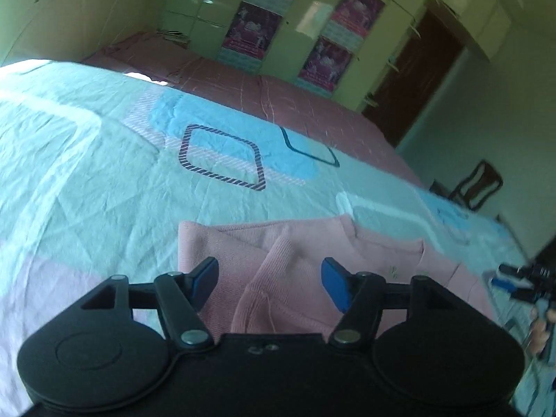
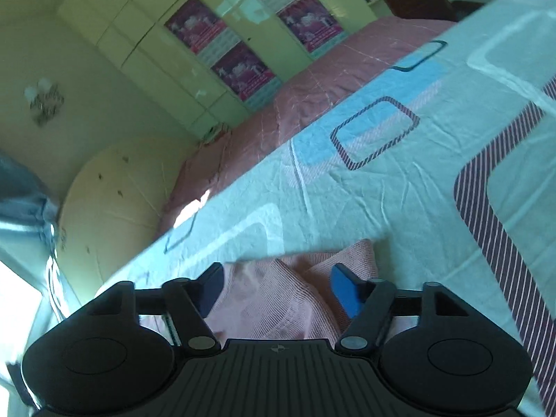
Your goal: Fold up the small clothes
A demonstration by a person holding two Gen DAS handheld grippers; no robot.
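My left hand-held gripper [image 1: 269,286] fills the bottom of its view, black body nearest the lens, its blue-padded fingers [image 1: 335,286] standing well apart with nothing pinched between them. Just past them lies the pink knitted garment [image 1: 295,253], partly folded with a flap turned over its middle, spread flat on the bed [image 1: 87,173] over a pale green sheet with blue and striped rounded squares. At the far right edge of that view my other gripper shows as a small dark blur.

My right hand-held gripper [image 2: 276,290] is likewise wide, its fingers [image 2: 345,290] apart and pressing on nothing. The garment [image 2: 278,299] sits directly beyond and between them, bunched into soft ridges, one corner reaching out onto the sheet [image 2: 382,191].

Further back a pink quilt [image 1: 295,100] covers the bed's far side, and behind it stands a pale green wardrobe [image 1: 299,7] with magenta posters [image 1: 252,29] on its doors.
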